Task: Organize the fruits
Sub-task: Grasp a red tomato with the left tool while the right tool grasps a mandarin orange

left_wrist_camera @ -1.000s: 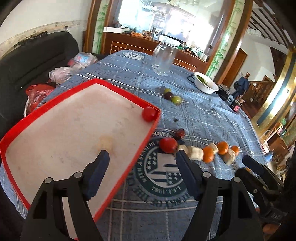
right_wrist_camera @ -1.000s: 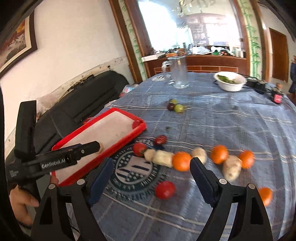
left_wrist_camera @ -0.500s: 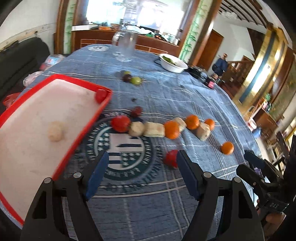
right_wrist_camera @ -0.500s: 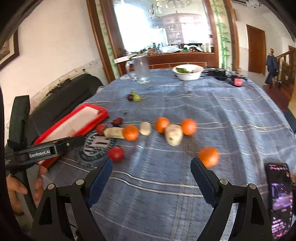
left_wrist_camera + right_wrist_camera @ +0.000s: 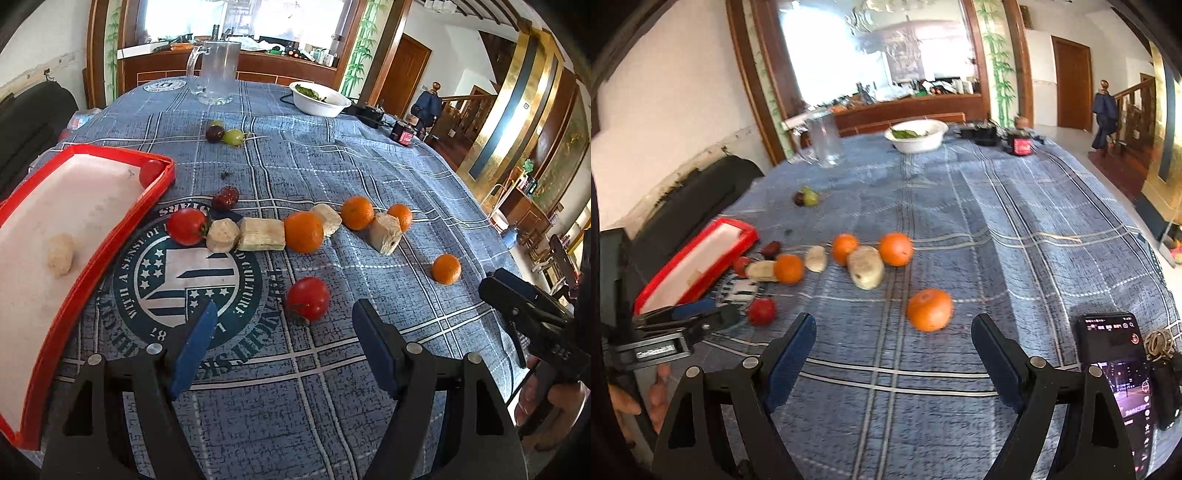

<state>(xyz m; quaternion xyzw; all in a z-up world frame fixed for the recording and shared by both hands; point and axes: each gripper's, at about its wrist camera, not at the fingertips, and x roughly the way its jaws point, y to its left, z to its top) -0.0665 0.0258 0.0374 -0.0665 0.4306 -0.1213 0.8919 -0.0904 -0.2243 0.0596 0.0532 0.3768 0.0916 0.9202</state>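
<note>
Left-wrist view: your left tongs stand wide open, empty, touching nothing; the nearest tomato lies just ahead between the tips. Centre it, lower, close gently. Right-wrist view: your right tongs gape likewise, empty; the lone orange lies just ahead on the table.

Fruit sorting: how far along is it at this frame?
Barely begun. Done: the red tray holds one small tomato and one pale chunk. In hand: nothing; left gripper and right gripper are open. Left: tomatoes, oranges, pale chunks and grapes on the tablecloth.
</note>
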